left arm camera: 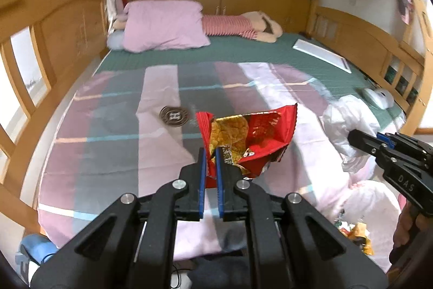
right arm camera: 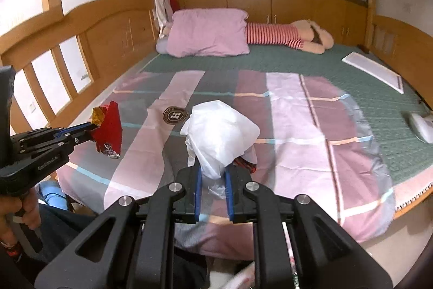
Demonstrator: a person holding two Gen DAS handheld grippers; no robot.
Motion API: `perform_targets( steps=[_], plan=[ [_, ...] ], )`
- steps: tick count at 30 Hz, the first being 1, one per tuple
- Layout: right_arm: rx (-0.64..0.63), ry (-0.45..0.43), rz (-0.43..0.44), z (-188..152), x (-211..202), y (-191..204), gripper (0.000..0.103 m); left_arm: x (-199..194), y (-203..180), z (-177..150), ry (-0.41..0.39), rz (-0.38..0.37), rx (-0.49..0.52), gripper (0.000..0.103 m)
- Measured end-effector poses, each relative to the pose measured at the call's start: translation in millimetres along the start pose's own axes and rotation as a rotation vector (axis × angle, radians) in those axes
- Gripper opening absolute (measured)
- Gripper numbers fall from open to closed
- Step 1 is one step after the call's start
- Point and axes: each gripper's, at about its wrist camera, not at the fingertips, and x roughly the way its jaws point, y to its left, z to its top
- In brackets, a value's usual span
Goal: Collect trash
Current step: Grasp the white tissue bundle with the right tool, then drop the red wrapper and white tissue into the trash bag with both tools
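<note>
Red-and-gold snack wrapper [left arm camera: 251,137], white tissue [right arm camera: 220,137], pink-grey striped blanket [left arm camera: 130,132], green mattress [left arm camera: 270,53]

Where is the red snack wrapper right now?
The red snack wrapper is pinched in the left gripper, lifted above the striped blanket, near the round badge.

Glossy foil snack wrapper [left arm camera: 254,137], thin crinkled white plastic bag [right arm camera: 220,137], matt striped cloth blanket [left arm camera: 130,126], varnished wooden headboard [left arm camera: 54,26]

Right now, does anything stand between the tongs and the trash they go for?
No. The left tongs already clamp the red snack wrapper, and the right tongs clamp the white tissue.
</note>
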Motion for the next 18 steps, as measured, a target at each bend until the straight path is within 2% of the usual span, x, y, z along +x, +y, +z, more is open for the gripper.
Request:
perform_targets(
  steps=[7,12,18],
  plan=[
    [0.022,-0.045,-0.040,-21,-57,-16,0.015,-51,-57,-5,-0.081,0.015,0.107,0.008],
    [0.037,-0.096,-0.087,-36,-99,-29,0.015,-77,-86,-9,-0.125,0.024,0.144,0.008],
    [0.056,-0.115,-0.129,-55,-130,-45,0.015,-105,-117,-19,-0.161,0.021,0.169,0.008]
  ],
)
